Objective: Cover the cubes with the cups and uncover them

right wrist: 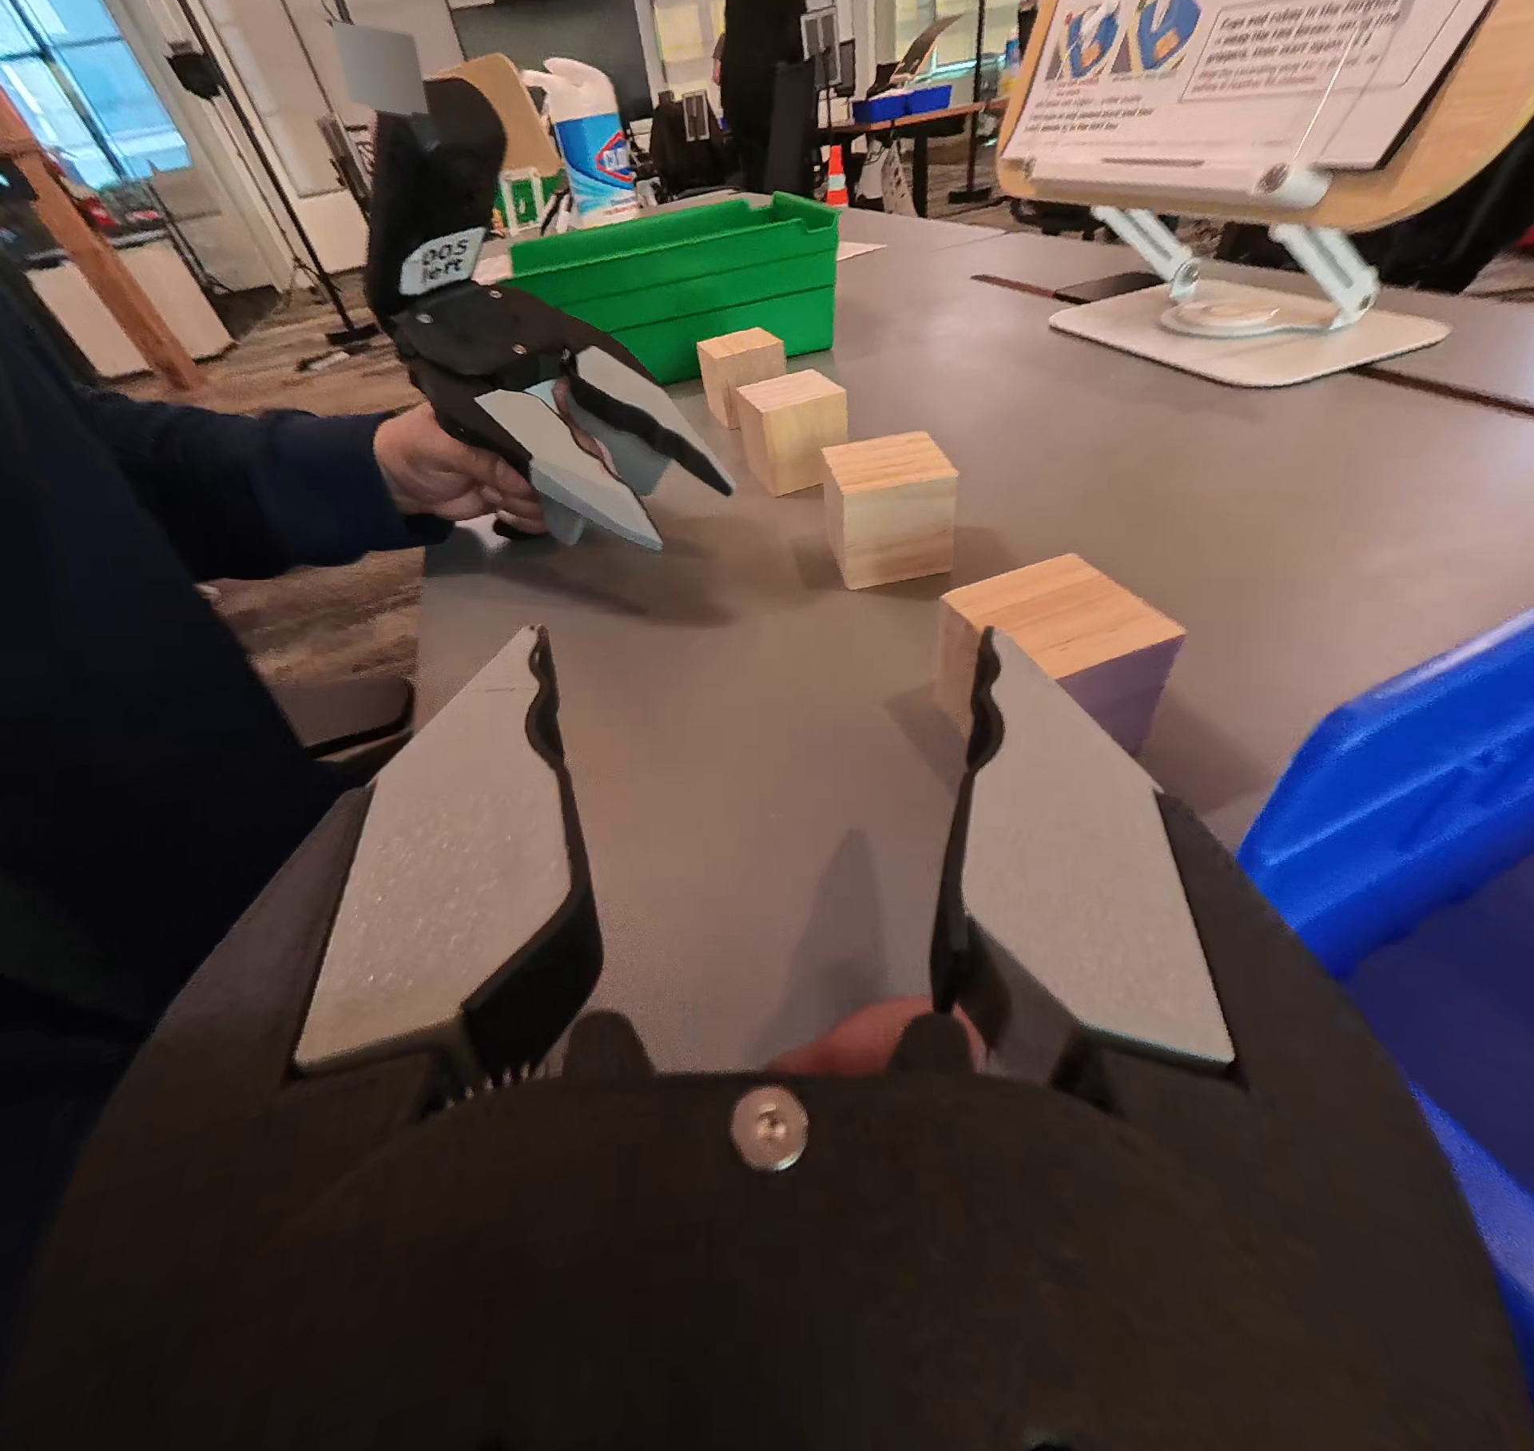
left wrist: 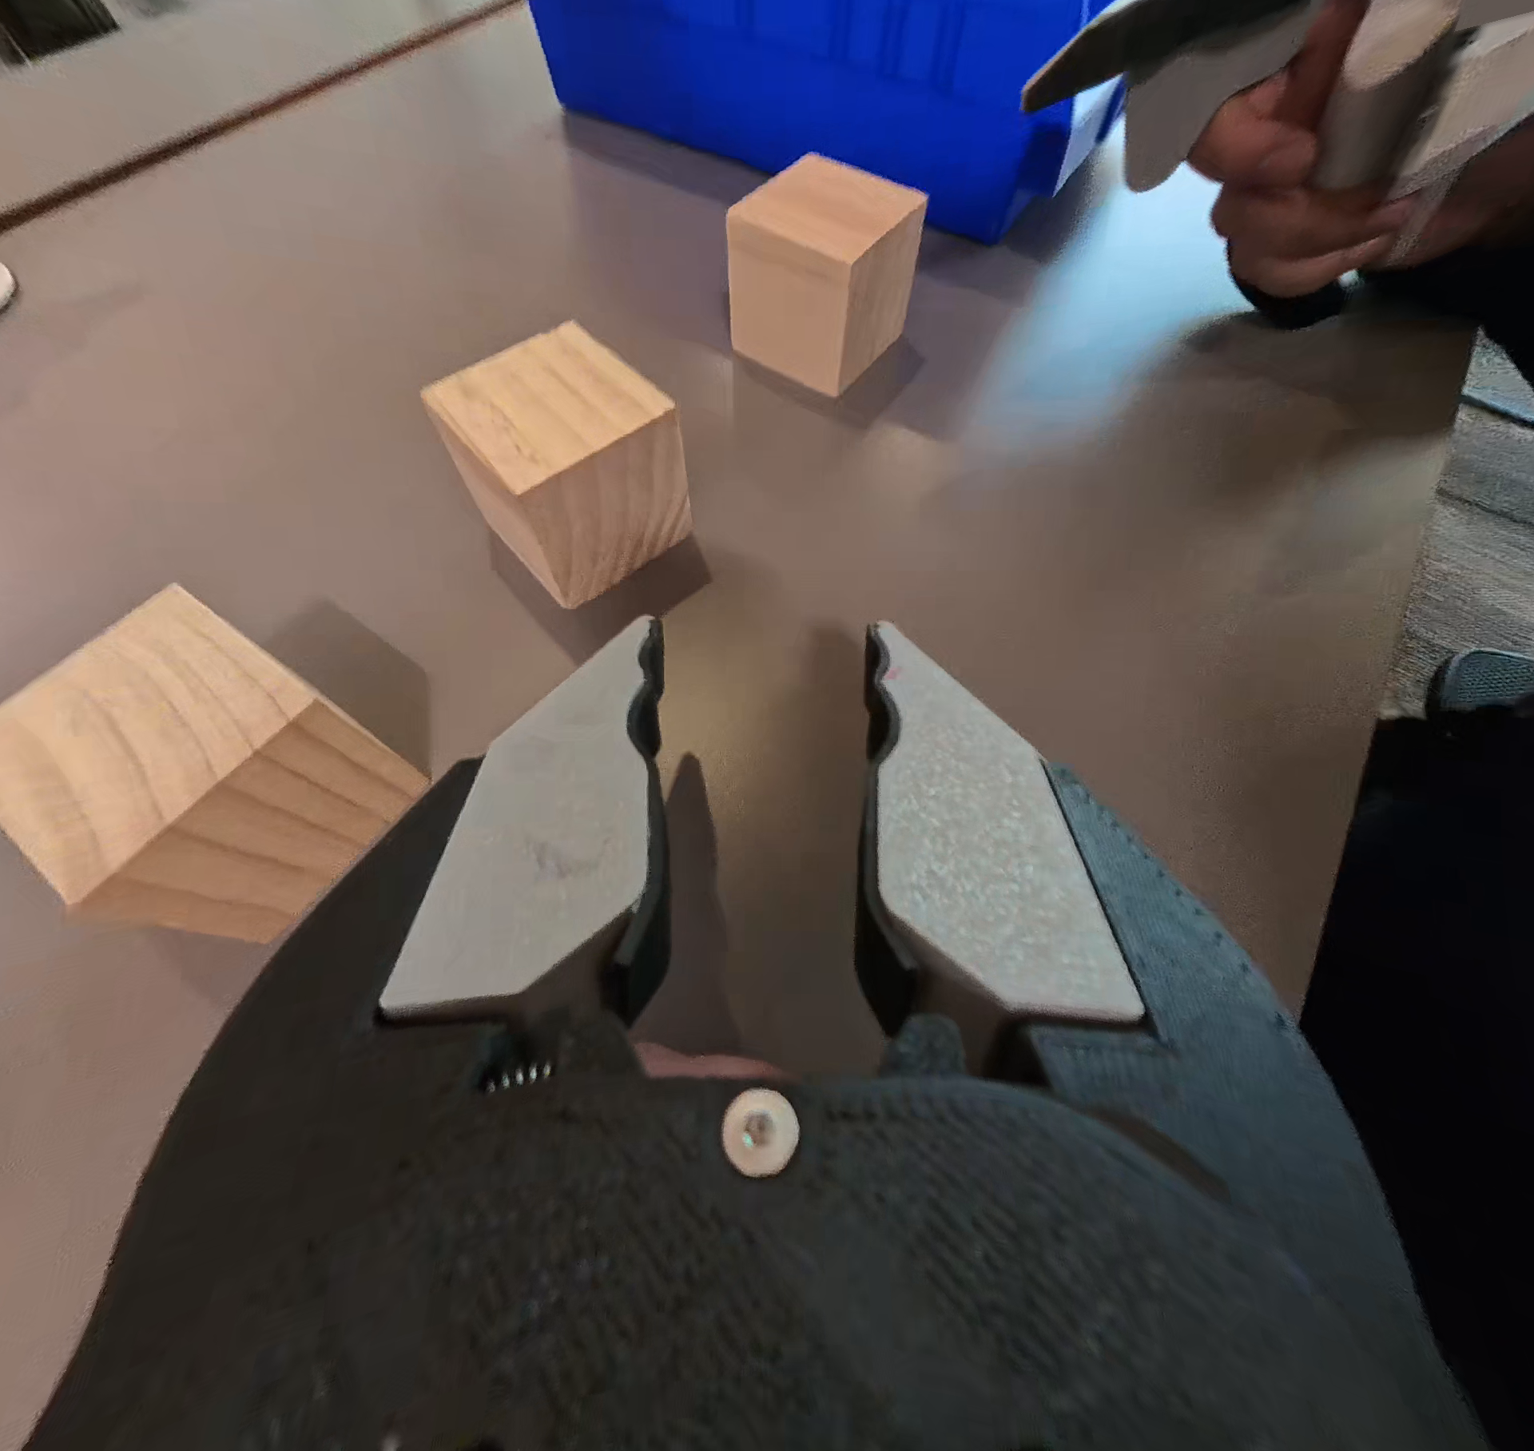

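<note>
Several bare wooden cubes stand in a row on the grey table (right wrist: 1079, 456). Three show in the left wrist view (left wrist: 826, 274), (left wrist: 564, 456), (left wrist: 183, 764). The right wrist view shows the nearest cube (right wrist: 1054, 631) and others behind it (right wrist: 892, 506), (right wrist: 793, 432). No cup is in view. My left gripper (left wrist: 764, 635) is open and empty, just in front of the middle cube; it also shows in the right wrist view (right wrist: 689, 515). My right gripper (right wrist: 762, 641) is wide open and empty, with its right finger (right wrist: 1079, 830) beside the nearest cube. It also shows raised in the left wrist view (left wrist: 1079, 137).
A blue bin (left wrist: 788, 41) stands behind the cubes, close on the right in the right wrist view (right wrist: 1411, 788). A green bin (right wrist: 689, 282) stands at the row's far end. A stand with a printed sheet (right wrist: 1245, 83) is at the back right. The table edge is at the left (right wrist: 432, 622).
</note>
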The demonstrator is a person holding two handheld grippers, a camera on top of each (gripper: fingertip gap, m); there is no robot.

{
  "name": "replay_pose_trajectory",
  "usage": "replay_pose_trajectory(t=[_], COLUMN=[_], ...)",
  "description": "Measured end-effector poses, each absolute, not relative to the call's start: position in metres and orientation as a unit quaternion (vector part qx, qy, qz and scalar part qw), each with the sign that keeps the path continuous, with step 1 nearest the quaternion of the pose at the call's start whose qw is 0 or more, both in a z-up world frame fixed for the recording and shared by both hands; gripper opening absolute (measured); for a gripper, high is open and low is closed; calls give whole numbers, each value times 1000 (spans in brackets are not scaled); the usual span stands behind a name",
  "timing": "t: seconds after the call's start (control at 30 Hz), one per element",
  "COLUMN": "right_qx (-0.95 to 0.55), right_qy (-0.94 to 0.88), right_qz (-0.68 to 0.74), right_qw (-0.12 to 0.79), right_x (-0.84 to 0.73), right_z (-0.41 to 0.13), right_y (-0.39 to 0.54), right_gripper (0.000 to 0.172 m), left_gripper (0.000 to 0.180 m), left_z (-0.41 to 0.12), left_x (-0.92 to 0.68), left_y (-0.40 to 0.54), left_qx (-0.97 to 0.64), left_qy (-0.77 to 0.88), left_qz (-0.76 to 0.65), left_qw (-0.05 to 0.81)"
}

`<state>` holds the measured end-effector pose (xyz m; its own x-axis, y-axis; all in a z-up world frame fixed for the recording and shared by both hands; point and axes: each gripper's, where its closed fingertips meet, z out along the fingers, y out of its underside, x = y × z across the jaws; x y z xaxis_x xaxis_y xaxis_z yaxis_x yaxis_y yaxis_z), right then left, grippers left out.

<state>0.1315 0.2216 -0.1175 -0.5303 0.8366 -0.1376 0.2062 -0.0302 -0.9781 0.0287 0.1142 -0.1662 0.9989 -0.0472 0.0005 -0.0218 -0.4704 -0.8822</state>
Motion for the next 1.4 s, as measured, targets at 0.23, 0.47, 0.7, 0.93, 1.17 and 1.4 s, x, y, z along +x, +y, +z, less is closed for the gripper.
replay_pose_trajectory(t=[0.23, 0.47, 0.7, 0.93, 1.17, 1.4], right_qx=[-393, -428, -430, -422, -425, -400], right_qy=[-630, -579, -583, -595, -632, -801], right_qz=[560, 570, 570, 559, 515, 330], right_qw=[368, 395, 387, 395, 393, 299], right_x=[121, 112, 109, 116, 105, 72], right_z=[-109, -101, -103, -105, -114, -118], right_y=[240, 258, 257, 253, 249, 215], right_gripper=[99, 90, 88, 92, 92, 86], left_gripper=[49, 58, 61, 55, 54, 53], left_z=[-154, -161, -164, -160, -164, -156], left_x=[38, 42, 49, 49, 52, 56], left_y=[112, 110, 108, 106, 112, 109], left_qx=[-834, -844, -848, -841, -848, -833], left_qy=[57, 74, 85, 82, 89, 104], left_qz=[-2, 49, 17, 4, -14, -9], left_qw=[548, 528, 523, 535, 522, 543])
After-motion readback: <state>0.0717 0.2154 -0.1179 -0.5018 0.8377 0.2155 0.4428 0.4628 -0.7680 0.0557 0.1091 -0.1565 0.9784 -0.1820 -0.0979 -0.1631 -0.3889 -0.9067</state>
